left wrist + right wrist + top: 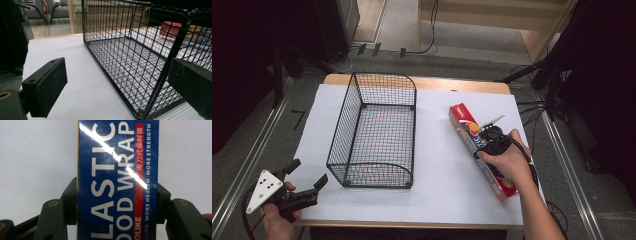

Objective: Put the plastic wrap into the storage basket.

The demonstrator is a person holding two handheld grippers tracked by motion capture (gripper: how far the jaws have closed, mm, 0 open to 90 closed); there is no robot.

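A long box of plastic food wrap [463,123], red and blue, lies on the white table cover at the right. My right gripper [493,143] comes down on its middle and is shut on it. In the right gripper view both jaws press the long sides of the blue box [117,170]. A black wire basket [340,136] stands empty in the middle of the table. My left gripper [310,171] hovers at the front left corner of the table, open, its jaws pointing toward the basket's near left corner [160,82] with nothing between the pads [47,85].
The white cover [447,195] spreads over a wooden table [432,83]. Bare cover lies between the basket and the box. Metal floor rails [569,170] run along both sides of the table, and cables lie on the floor behind it.
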